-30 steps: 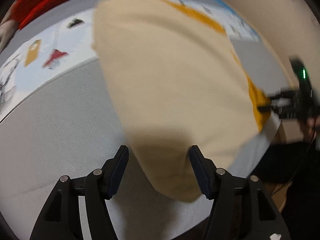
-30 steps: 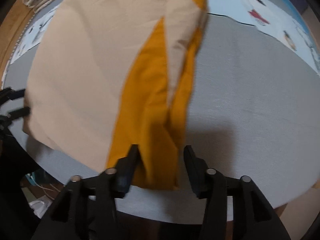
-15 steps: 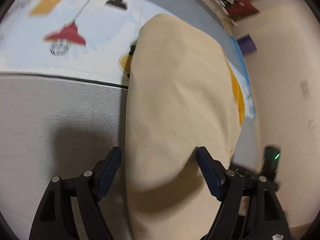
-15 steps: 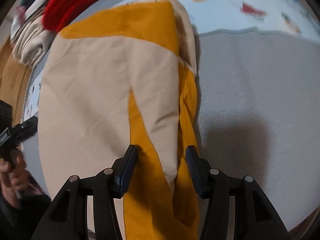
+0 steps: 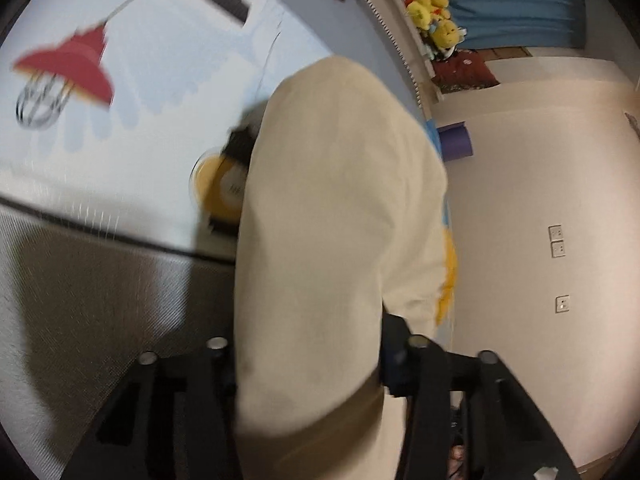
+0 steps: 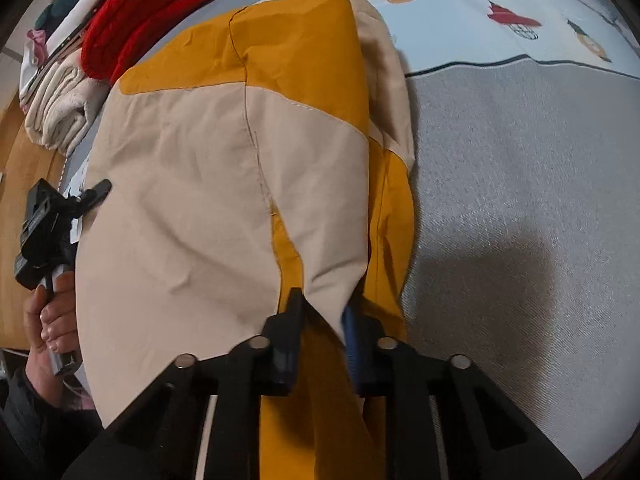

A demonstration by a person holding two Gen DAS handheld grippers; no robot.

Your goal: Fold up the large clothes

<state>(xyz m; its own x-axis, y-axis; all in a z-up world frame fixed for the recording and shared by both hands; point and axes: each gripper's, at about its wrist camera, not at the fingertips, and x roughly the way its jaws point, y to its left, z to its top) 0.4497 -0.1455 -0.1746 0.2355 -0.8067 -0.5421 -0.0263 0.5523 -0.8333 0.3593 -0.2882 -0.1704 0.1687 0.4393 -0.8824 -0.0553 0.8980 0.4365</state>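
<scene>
A large cream and mustard-yellow garment (image 6: 200,200) lies folded on a grey bed cover (image 6: 520,200). My right gripper (image 6: 322,312) has its jaws closing, and they pinch the garment's near cream corner, with yellow cloth hanging below. In the left wrist view a thick cream fold of the garment (image 5: 340,200) fills the gap of my left gripper (image 5: 310,336). Its jaws are closing and press on the fold, which hides the left finger. The right wrist view shows the left gripper (image 6: 96,192) at the garment's left edge, held by a hand (image 6: 52,320).
A red knit piece (image 6: 152,12) and a folded cream cloth (image 6: 60,112) lie beyond the garment at the far left. A pale printed sheet with lamp pictures (image 6: 480,20) covers the far part of the bed. A wall with sockets (image 5: 556,240) stands to the right of the bed.
Both pairs of jaws have narrowed onto the garment. The left gripper has rolled and moved in along the cream fold. The right gripper has moved up to the near corner and taken it.
</scene>
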